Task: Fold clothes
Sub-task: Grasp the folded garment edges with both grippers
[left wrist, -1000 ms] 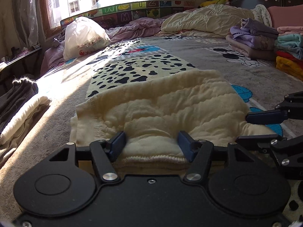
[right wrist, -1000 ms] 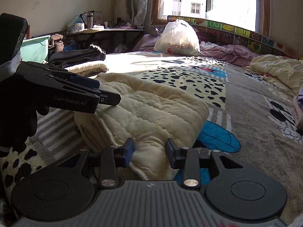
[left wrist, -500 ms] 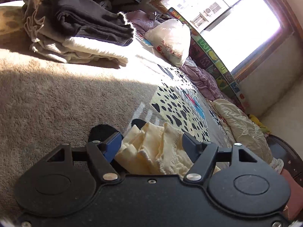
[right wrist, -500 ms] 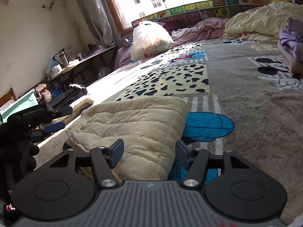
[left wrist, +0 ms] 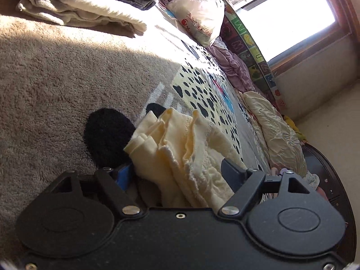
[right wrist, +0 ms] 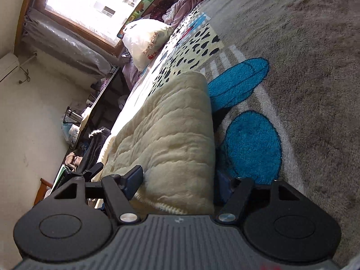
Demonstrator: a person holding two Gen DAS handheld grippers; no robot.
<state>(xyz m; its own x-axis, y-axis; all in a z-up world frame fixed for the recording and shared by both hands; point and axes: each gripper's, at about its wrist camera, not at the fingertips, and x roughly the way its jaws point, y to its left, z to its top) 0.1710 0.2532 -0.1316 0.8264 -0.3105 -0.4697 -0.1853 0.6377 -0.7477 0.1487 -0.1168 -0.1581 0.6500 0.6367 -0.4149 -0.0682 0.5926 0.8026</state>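
A folded cream quilted garment (right wrist: 175, 135) lies on the patterned bed blanket (right wrist: 315, 67). In the left wrist view its layered edges (left wrist: 184, 153) bunch between my left gripper's (left wrist: 177, 173) open jaws; the view is rolled sideways. My right gripper (right wrist: 180, 180) is also rolled sideways, its jaws open and straddling the garment's near end, one blue finger (right wrist: 135, 177) above the fabric, the other low beside it. The left gripper's tip shows in the right wrist view (right wrist: 94, 168) at the garment's far side.
A stack of folded dark and white clothes (left wrist: 90, 2) lies at the bed's edge. A white plastic bag (left wrist: 200, 15) sits near the window. A crumpled cream duvet (left wrist: 274, 135) and pink bedding lie along the wall. A dark headboard (left wrist: 333, 180) is at right.
Both grippers have rolled sideways and moved closer around the garment's ends. The left gripper now has the bunched layered edge between its jaws; the right straddles the opposite end.
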